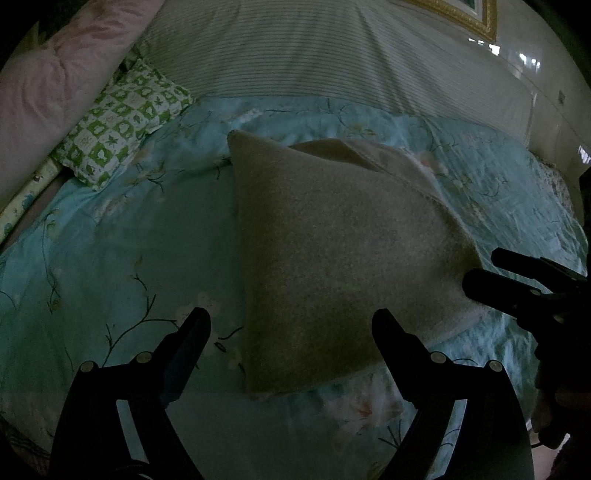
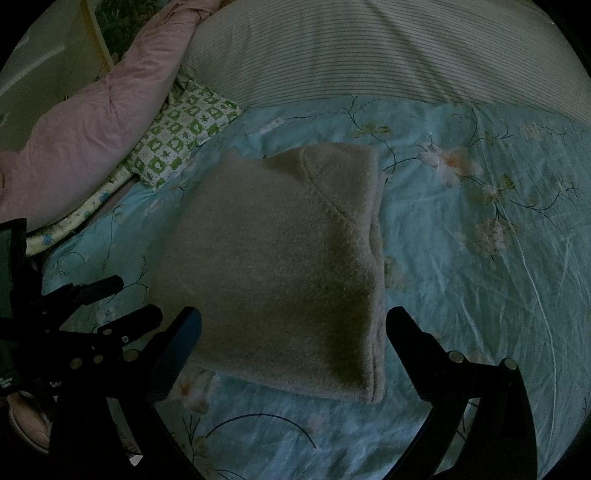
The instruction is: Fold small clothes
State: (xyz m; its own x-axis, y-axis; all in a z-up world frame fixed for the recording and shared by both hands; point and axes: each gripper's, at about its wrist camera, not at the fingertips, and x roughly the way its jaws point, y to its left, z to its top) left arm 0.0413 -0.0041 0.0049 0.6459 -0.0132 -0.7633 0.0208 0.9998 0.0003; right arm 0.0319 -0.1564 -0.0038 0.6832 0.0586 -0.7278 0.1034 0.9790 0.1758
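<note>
A grey-beige fleece garment (image 1: 332, 251) lies folded into a thick rectangle on the light blue floral bedsheet (image 1: 110, 266); it also shows in the right wrist view (image 2: 280, 258). My left gripper (image 1: 291, 325) is open and empty, hovering just above the garment's near left corner. My right gripper (image 2: 293, 325) is open and empty, hovering over the garment's near edge. The right gripper shows in the left wrist view (image 1: 491, 273) at the garment's right corner. The left gripper shows in the right wrist view (image 2: 125, 299) at the left, open.
A green-and-white checked small pillow (image 1: 122, 118) lies at the back left beside a pink quilt roll (image 1: 48, 88). A striped cover (image 1: 295, 48) spans the far side of the bed. A gold picture frame (image 1: 458, 14) hangs beyond. The room is dim.
</note>
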